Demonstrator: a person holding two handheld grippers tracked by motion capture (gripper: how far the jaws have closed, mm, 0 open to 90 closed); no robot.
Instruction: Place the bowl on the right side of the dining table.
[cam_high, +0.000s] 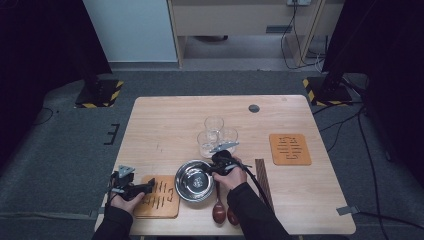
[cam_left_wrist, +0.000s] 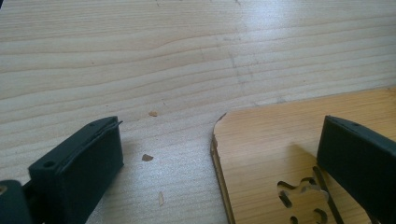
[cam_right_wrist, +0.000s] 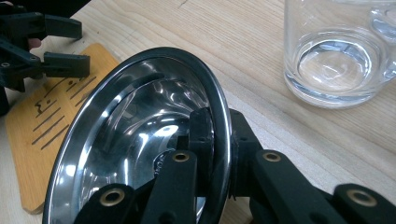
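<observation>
High view: the table (cam_high: 165, 115) carries a wooden mat (cam_high: 159, 197) at its near left, and just right of that the steel bowl (cam_high: 194, 181), with three glasses (cam_high: 216, 134) behind it. The right gripper (cam_right_wrist: 217, 135) pinches the bowl's rim, one jaw inside and one outside. The left gripper (cam_left_wrist: 219, 154) rests slack, jaws apart over the mat's corner. The step looks like a fresh grasp; next, probably, a lift onto the mat, keeping the bowl level.

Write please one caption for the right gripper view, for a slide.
Right gripper shut on the rim of a steel bowl, beside a clear glass on the wooden table.
</observation>
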